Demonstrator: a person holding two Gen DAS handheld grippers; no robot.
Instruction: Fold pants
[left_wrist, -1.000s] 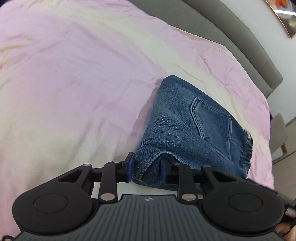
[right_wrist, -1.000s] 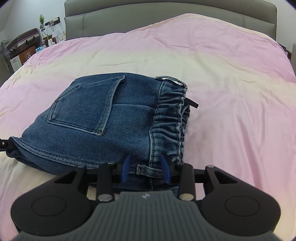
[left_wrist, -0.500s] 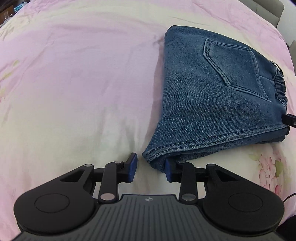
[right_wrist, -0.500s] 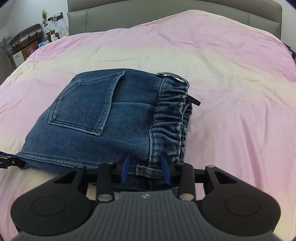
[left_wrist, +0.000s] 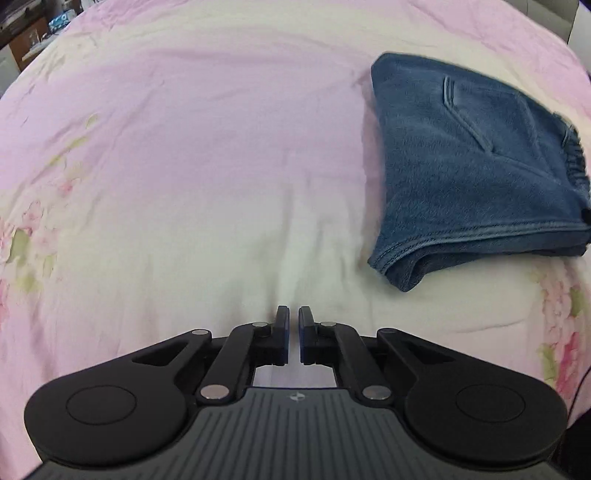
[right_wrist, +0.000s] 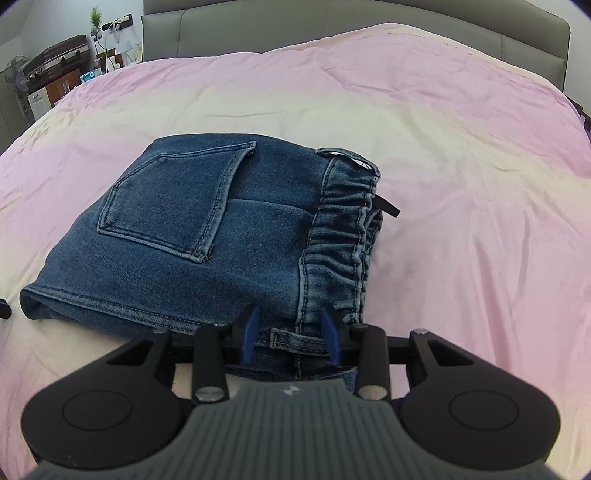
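Note:
The blue denim pants (right_wrist: 207, 236) lie folded into a compact stack on the pink bedsheet (right_wrist: 461, 184), back pocket up, elastic waistband at the right. My right gripper (right_wrist: 290, 334) is open, its blue-padded fingers on either side of the near waistband corner without clamping it. In the left wrist view the pants (left_wrist: 461, 166) lie at the upper right. My left gripper (left_wrist: 291, 332) is shut and empty, over bare sheet, well to the left of the stack's near corner.
A grey padded headboard (right_wrist: 332, 26) runs along the far edge of the bed. A nightstand with a suitcase and a plant (right_wrist: 62, 70) stands at the far left. The sheet has a floral print (left_wrist: 29, 236) near the front edge.
My left gripper has let go of the pants' folded corner, pulled back to the left and closed. My right gripper stays open at the waistband corner.

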